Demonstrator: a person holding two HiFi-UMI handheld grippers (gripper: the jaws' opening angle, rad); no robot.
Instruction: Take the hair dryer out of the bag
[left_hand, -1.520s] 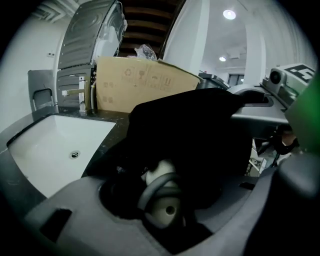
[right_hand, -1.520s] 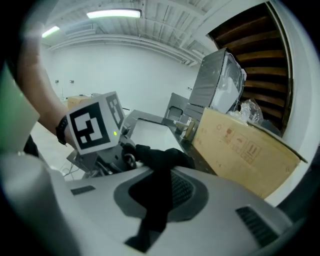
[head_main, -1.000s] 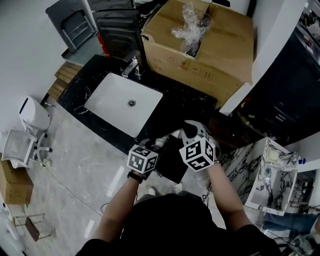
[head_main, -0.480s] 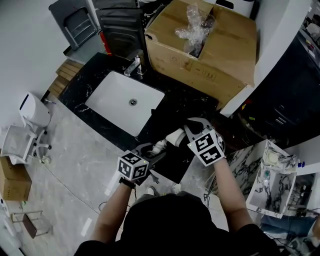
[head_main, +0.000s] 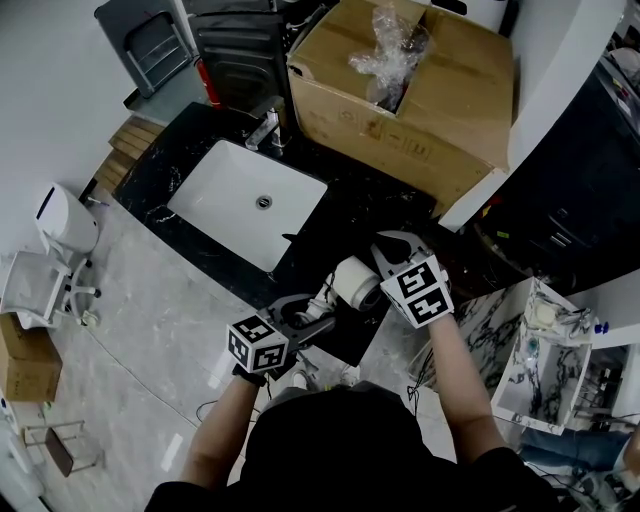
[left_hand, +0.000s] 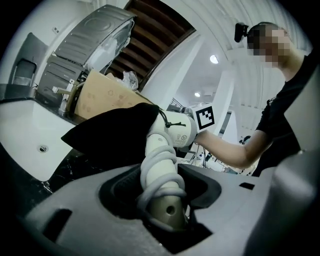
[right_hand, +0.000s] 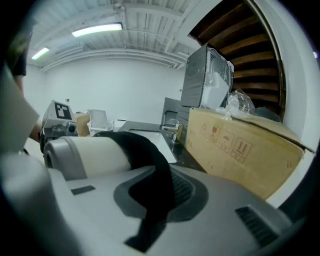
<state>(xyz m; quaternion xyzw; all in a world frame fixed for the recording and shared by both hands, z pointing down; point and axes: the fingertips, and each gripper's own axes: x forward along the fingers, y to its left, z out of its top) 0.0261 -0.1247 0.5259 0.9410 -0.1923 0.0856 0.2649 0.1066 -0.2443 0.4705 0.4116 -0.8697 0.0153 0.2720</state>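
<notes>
The white hair dryer (head_main: 352, 283) hangs over the front edge of the black counter (head_main: 370, 205), its barrel free of the black bag (head_main: 345, 335). My left gripper (head_main: 305, 315) is shut on the dryer's handle (left_hand: 162, 170), which has a white cord wound round it and a bronze end cap. My right gripper (head_main: 395, 247) is shut on a fold of the black bag (right_hand: 150, 170), just beyond the dryer's barrel (right_hand: 90, 152). In the left gripper view the bag (left_hand: 110, 132) droops behind the dryer's head.
A white sink (head_main: 245, 205) with a faucet (head_main: 265, 130) is set in the counter to the left. A large cardboard box (head_main: 420, 90) with crumpled plastic wrap stands at the back. A marble-patterned shelf unit (head_main: 545, 350) stands to the right.
My left gripper has drawn down and left toward the person with the handle. The dryer's white barrel has come out of the bag. My right gripper has stayed on the bag.
</notes>
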